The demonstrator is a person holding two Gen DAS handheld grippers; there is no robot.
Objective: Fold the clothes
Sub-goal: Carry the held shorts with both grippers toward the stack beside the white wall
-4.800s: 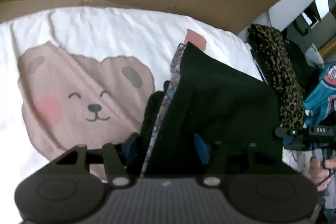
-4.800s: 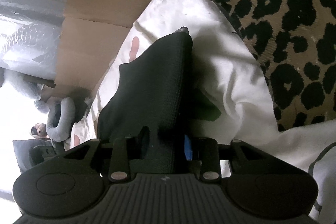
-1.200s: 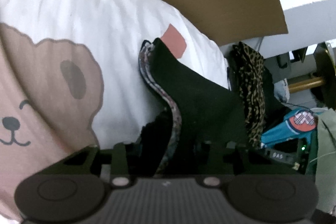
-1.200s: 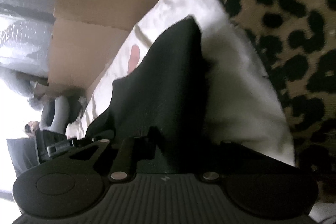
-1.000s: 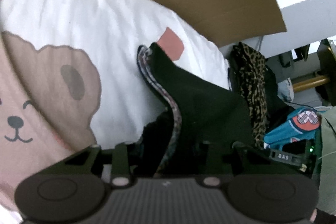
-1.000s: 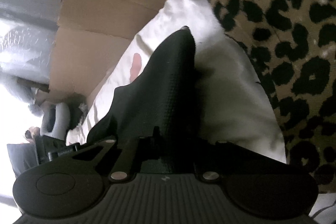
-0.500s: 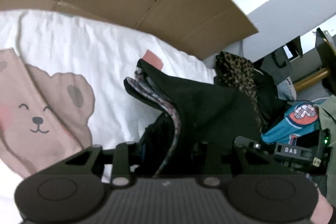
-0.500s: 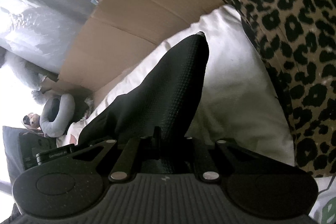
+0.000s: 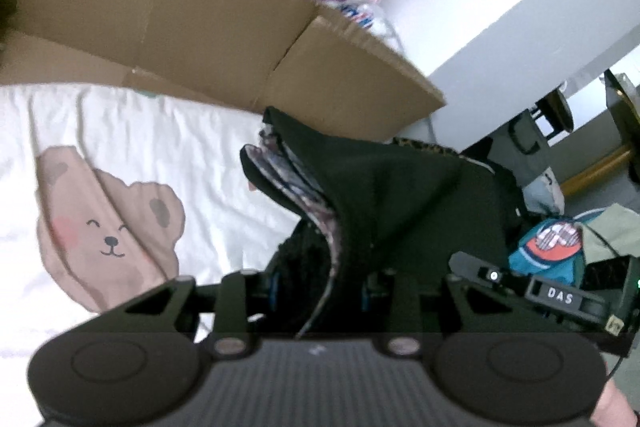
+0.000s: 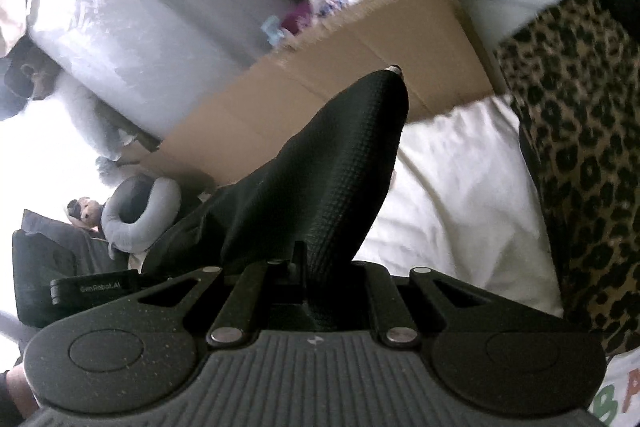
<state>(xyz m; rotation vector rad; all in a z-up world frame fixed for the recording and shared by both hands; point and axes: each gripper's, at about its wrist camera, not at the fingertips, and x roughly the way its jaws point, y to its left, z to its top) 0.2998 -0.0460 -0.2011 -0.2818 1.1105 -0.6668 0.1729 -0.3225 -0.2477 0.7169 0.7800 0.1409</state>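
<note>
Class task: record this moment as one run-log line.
left tool: shut on black garment | right tool: shut on black garment | garment: lifted above white bear sheet

Black textured garment [image 9: 404, 195] with patterned lining showing along one folded edge, bunched and raised off white bear-print sheet, stretched taut, corner [image 10: 384, 95] pointing up toward cardboard, lower ends running down between gripper fingers in both views.

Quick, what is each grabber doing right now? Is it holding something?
Left gripper: closed on a thick bunch of the black garment.
Right gripper: shut tight on the same black garment.
</note>
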